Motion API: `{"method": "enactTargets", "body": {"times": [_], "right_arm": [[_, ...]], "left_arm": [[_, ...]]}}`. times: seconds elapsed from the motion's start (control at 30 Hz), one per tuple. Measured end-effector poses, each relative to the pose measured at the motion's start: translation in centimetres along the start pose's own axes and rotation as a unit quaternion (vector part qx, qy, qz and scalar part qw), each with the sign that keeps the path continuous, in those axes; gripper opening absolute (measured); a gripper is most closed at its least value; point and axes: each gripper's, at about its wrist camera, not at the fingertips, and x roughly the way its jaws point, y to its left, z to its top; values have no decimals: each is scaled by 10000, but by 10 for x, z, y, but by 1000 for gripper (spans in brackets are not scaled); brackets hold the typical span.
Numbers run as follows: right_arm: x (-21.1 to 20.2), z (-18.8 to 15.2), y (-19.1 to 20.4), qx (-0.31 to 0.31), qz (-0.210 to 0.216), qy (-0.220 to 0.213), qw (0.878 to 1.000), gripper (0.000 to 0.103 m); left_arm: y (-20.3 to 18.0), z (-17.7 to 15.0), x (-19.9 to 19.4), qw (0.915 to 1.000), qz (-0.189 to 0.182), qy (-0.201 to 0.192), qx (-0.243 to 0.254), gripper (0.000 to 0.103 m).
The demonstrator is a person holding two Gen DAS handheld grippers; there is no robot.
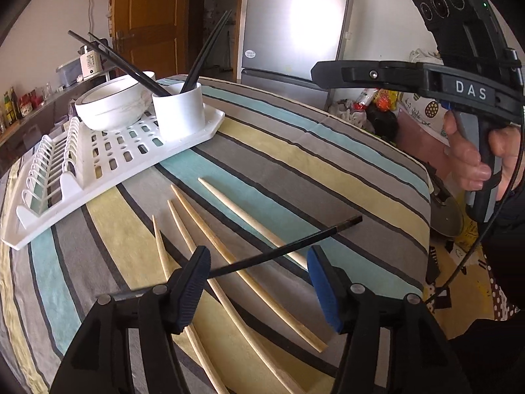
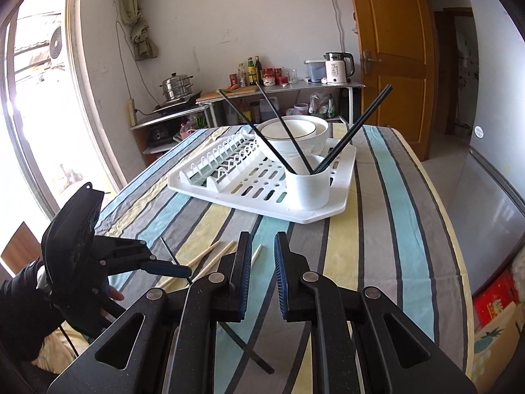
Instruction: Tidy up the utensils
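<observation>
Several pale wooden chopsticks [image 1: 236, 262] lie on the striped tablecloth [image 1: 295, 164]. A black chopstick [image 1: 285, 249] lies across them, running between my left gripper's open fingers. My left gripper [image 1: 259, 275] is open, low over the chopsticks. A white utensil cup [image 1: 178, 111] on the white drying rack [image 1: 108, 164] holds several black chopsticks [image 1: 210, 46]. My right gripper [image 2: 262, 275] is open with a narrow gap and empty, hovering above the cloth; it shows at the upper right of the left wrist view [image 1: 328, 69]. The cup [image 2: 308, 187] and rack [image 2: 262, 190] stand ahead of it.
A white bowl [image 1: 111, 105] sits on the rack behind the cup. A fridge [image 1: 295, 32] stands beyond the table's far edge. A shelf with bottles, kettle and pot [image 2: 262, 78] lines the wall. Another black chopstick [image 2: 249, 351] lies under my right gripper.
</observation>
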Motion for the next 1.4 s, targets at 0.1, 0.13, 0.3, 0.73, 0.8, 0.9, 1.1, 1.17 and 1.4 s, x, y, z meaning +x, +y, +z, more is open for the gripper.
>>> {"method": "enactTargets", "body": {"times": [0.1, 0.13, 0.3, 0.73, 0.8, 0.9, 1.1, 1.17, 1.4], "right_arm": [[5, -6, 7, -170, 117, 153, 9997, 15], [7, -8, 11, -266, 183, 205, 9993, 15], [22, -22, 39, -857, 565, 512, 9934, 15], [87, -45, 114, -2562, 1148, 1250, 9516, 14], [98, -45, 120, -2751, 1147, 1406, 9441, 15], [111, -47, 126, -2969, 1249, 1686, 9316, 14], [117, -44, 130, -3176, 1338, 1948, 9183, 4], [119, -42, 127, -3109, 1387, 2038, 9179, 1], [119, -39, 124, -3341, 1234, 2250, 9069, 4]], "left_arm": [[4, -12, -14, 9995, -33, -152, -259, 63], [7, -16, -20, 9990, -40, -229, -391, 63], [30, -45, -51, 9904, 213, -511, -1268, 63], [48, -96, -90, 9685, 698, -766, -2265, 63], [50, -98, -93, 9674, 700, -799, -2299, 63], [52, -99, -98, 9662, 715, -872, -2320, 63], [55, -100, -99, 9648, 719, -911, -2359, 63], [57, -100, -98, 9644, 704, -909, -2383, 63], [56, -101, -96, 9644, 667, -936, -2380, 63]]}}
